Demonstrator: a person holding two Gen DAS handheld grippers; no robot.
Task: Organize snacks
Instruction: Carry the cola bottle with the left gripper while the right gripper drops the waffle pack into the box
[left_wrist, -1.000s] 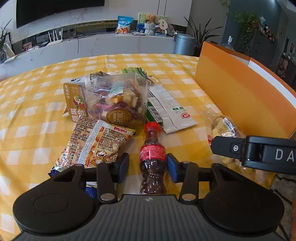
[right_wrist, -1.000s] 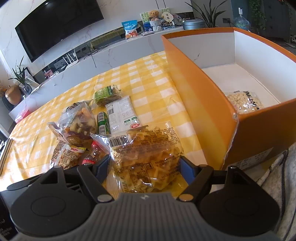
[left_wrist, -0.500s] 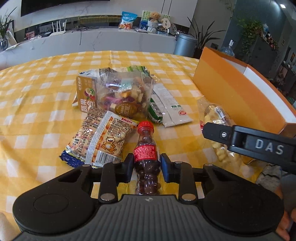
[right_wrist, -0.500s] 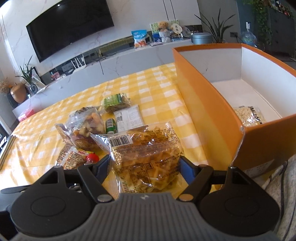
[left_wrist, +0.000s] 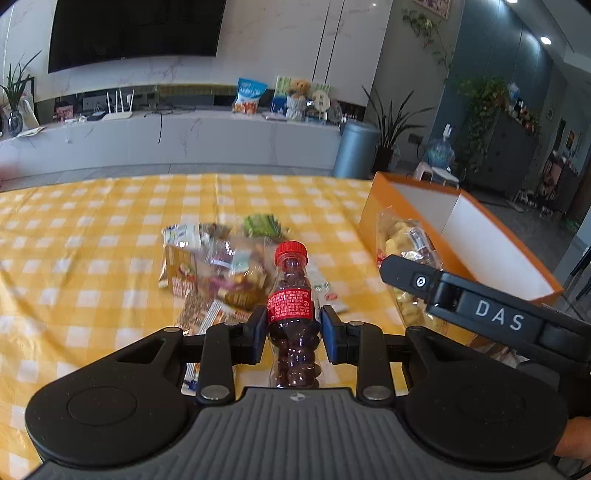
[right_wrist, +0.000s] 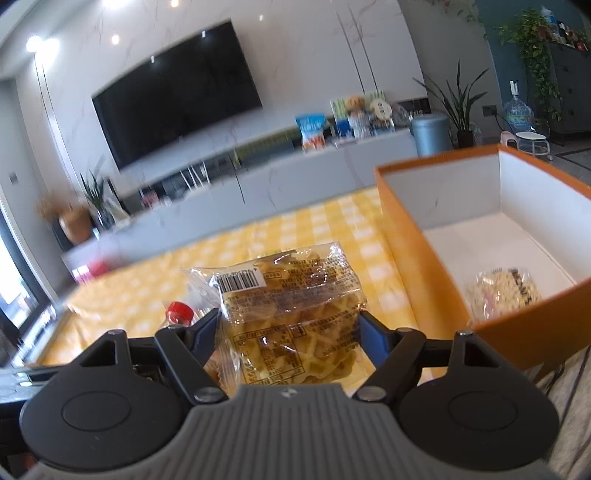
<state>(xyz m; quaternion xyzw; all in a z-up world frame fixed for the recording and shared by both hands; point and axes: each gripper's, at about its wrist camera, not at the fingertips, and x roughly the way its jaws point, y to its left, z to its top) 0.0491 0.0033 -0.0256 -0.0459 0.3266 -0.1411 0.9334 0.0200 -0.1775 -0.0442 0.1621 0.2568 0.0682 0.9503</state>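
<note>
Left hand-held gripper (left_wrist: 293, 334) clamps rigid, slippery bottle (left_wrist: 293, 314) at label; right hand-held gripper (right_wrist: 290, 326) pinches soft, crushable waffle bag (right_wrist: 291, 314) mid-body.

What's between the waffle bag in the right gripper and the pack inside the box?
In the right wrist view, only the orange box's near wall stands between the waffle bag and the pack.

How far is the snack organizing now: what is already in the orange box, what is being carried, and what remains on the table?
Done: one clear packet of pale snacks lies inside the orange cardboard box.
In hand: the left hand-held gripper is shut on a small red-capped bottle of dark candies; the right hand-held gripper is shut on a clear bag of yellow waffles.
Left: a pile of mixed snack packets on the yellow checked tablecloth.
</note>
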